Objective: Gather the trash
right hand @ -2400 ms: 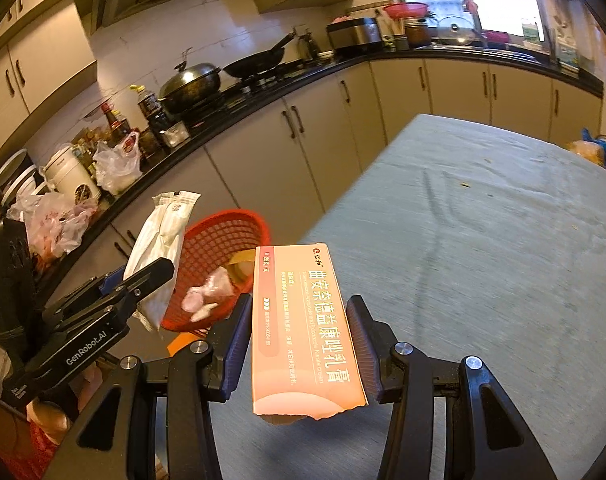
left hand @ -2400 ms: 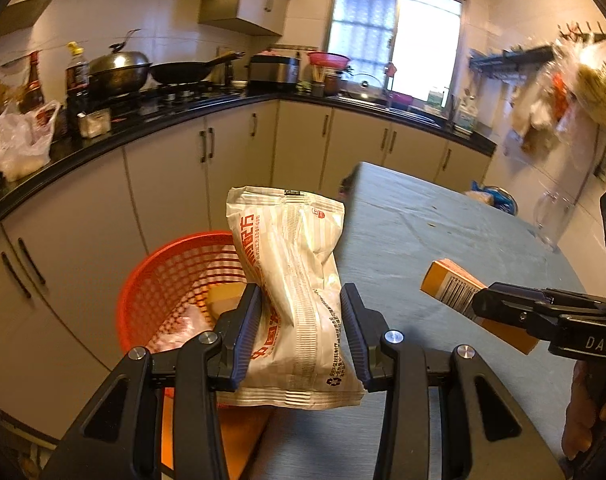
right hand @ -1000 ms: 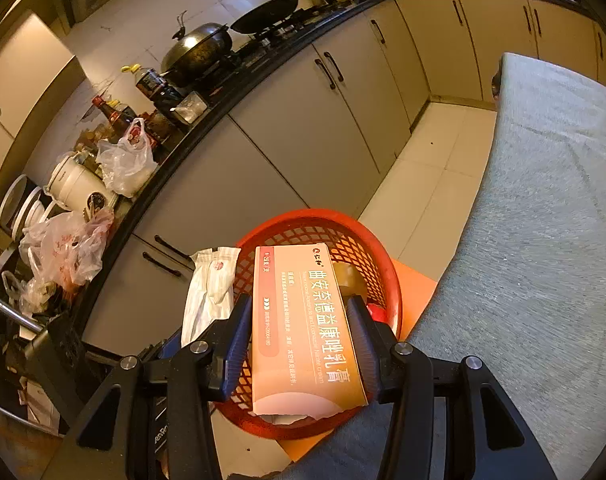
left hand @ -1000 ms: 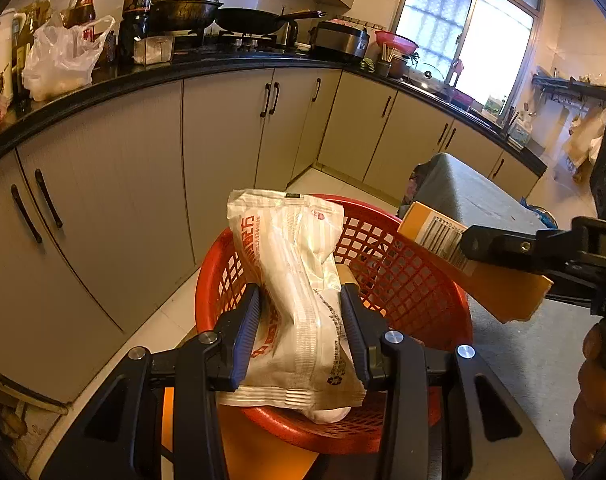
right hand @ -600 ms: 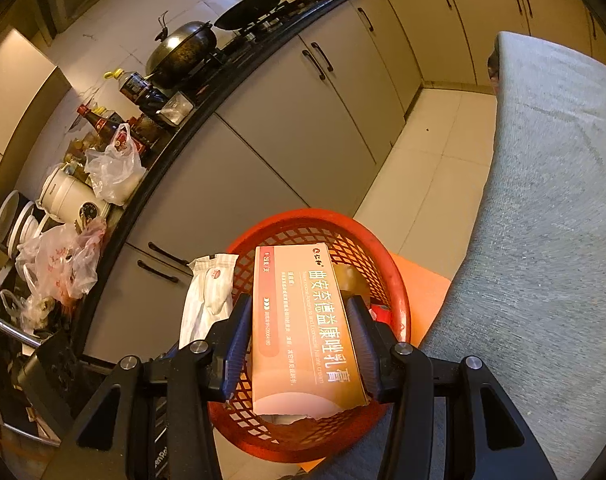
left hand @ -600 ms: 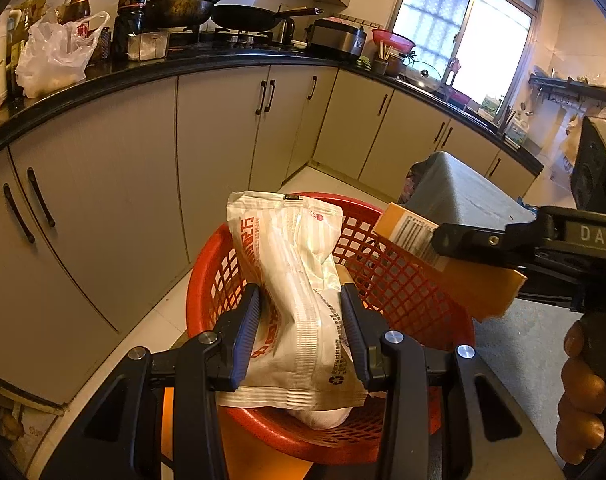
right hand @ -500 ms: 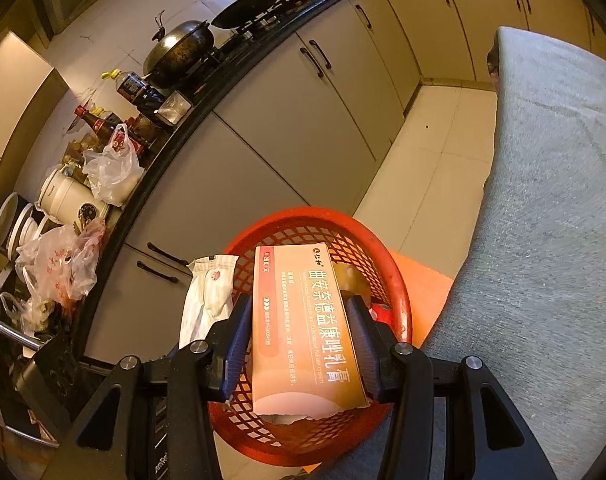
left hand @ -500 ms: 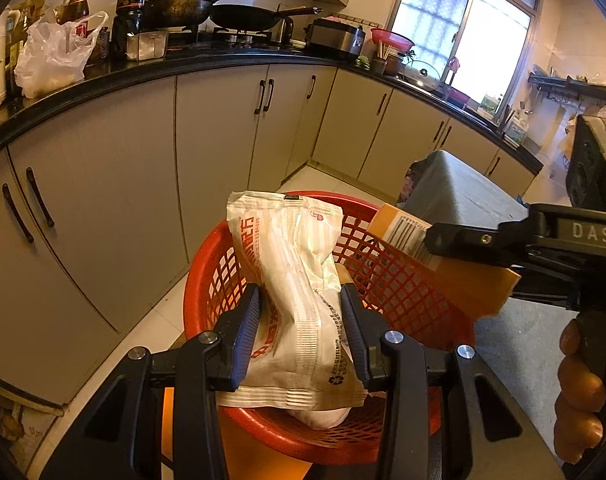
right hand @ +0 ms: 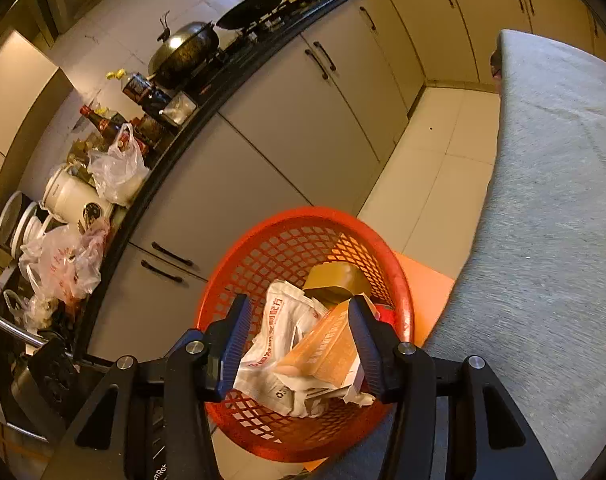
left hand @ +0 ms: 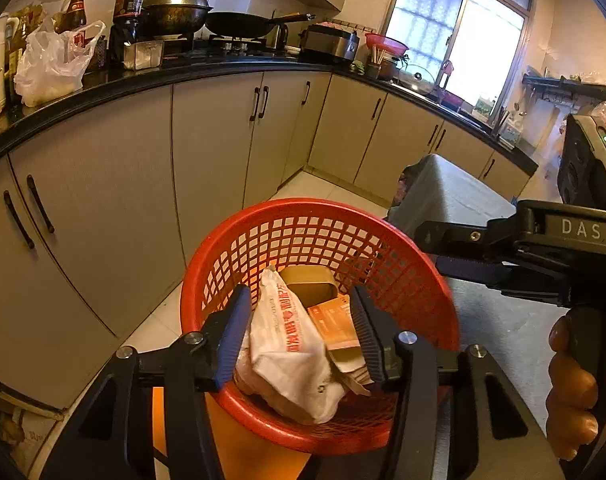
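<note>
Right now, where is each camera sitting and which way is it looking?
Left wrist: sits on the left gripper, looking down into the red basket; the right gripper and a hand show at right.
Right wrist: sits on the right gripper, looking down at the basket beside the grey table.
Both show the basket, white packet, orange box and counter.

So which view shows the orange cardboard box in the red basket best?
The right wrist view: the orange cardboard box lies slanted atop the white wrapper. In the left wrist view the box is smaller, partly hidden by that wrapper and a gripper finger.
</note>
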The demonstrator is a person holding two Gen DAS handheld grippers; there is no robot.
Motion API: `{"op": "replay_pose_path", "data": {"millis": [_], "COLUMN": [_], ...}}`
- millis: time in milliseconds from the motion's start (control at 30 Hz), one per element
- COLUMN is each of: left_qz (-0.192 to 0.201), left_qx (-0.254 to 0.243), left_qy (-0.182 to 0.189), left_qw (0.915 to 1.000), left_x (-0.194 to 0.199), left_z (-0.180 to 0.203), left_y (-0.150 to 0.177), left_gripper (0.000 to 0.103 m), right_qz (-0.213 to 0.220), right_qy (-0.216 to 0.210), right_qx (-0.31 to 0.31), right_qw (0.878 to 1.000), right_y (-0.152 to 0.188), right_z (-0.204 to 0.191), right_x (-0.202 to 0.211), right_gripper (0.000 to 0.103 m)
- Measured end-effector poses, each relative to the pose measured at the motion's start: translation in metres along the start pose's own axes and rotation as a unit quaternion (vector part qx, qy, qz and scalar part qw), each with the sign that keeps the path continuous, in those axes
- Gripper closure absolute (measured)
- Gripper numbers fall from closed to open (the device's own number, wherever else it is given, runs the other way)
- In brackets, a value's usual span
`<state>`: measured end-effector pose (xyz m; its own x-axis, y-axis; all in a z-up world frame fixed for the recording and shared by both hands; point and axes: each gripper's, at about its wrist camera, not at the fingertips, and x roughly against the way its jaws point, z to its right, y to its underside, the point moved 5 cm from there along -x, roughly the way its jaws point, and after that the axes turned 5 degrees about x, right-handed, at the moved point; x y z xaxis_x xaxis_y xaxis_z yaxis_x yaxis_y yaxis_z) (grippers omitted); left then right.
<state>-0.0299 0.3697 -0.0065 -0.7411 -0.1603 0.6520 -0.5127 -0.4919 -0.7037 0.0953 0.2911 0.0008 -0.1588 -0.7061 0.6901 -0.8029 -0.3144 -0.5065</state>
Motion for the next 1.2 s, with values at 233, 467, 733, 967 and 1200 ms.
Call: {"op": "replay_pose_path", "data": {"millis": [233,467,733,967,1200], "left_qz": [0.046,0.09,0.105,0.11,0.102], "left_qx": [-0.004,-0.02,-0.051,-0.076,-0.078], "left_qy": [-0.023,-0.052,-0.086,-0.102,-0.101], "left_qw": [0.9987,0.9943,0.9895,0.9857,0.9866], "left_x": [0.036,0.082,0.121,0.138,0.138], "left_z": [0.003,0.021,0.049,0.067,0.072], "left_y": [0.0,0.013,0.043,0.078,0.088], "left_gripper": [0.037,0.024,0.015,0.011,0.009], "right_qz": [0.035,0.08,0.129,0.165,0.169], "right_qy": [0.039,0.122,0.225,0.287,0.3], "right_qx": [0.026,0.096,0.153,0.163,0.172], "right_qw": [0.998,0.985,0.954,0.929,0.923], "right_y": [0.006,0.034,0.093,0.155,0.177], "right_z": [0.0,-0.007,-0.003,0.016,0.019], "right_x": [0.039,0.088,0.153,0.202,0.213], "right_gripper": [0.041,0.032,0.018,0.011,0.011]}}
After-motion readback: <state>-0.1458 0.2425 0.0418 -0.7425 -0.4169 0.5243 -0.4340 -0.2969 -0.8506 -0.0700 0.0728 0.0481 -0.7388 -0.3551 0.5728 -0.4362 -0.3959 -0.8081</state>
